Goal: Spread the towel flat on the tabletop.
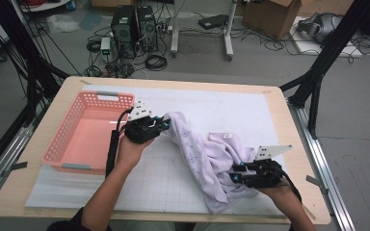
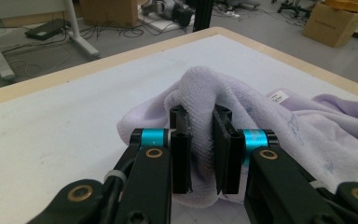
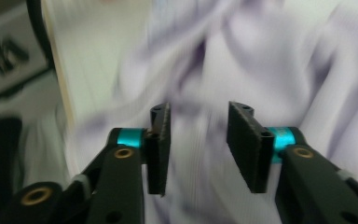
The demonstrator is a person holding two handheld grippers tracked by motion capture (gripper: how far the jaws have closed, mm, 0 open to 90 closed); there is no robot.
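One lilac towel (image 1: 207, 159) stretches diagonally between left tongs (image 1: 165, 124) and right tongs (image 1: 234, 173).

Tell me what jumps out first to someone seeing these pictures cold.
A crumpled lavender towel sprawls across the white mat in the middle of the table. The left tongs pinch a fold at its far end, while the right tongs stand open over the cloth near the table's front edge. A pink plastic basket waits on the left side.
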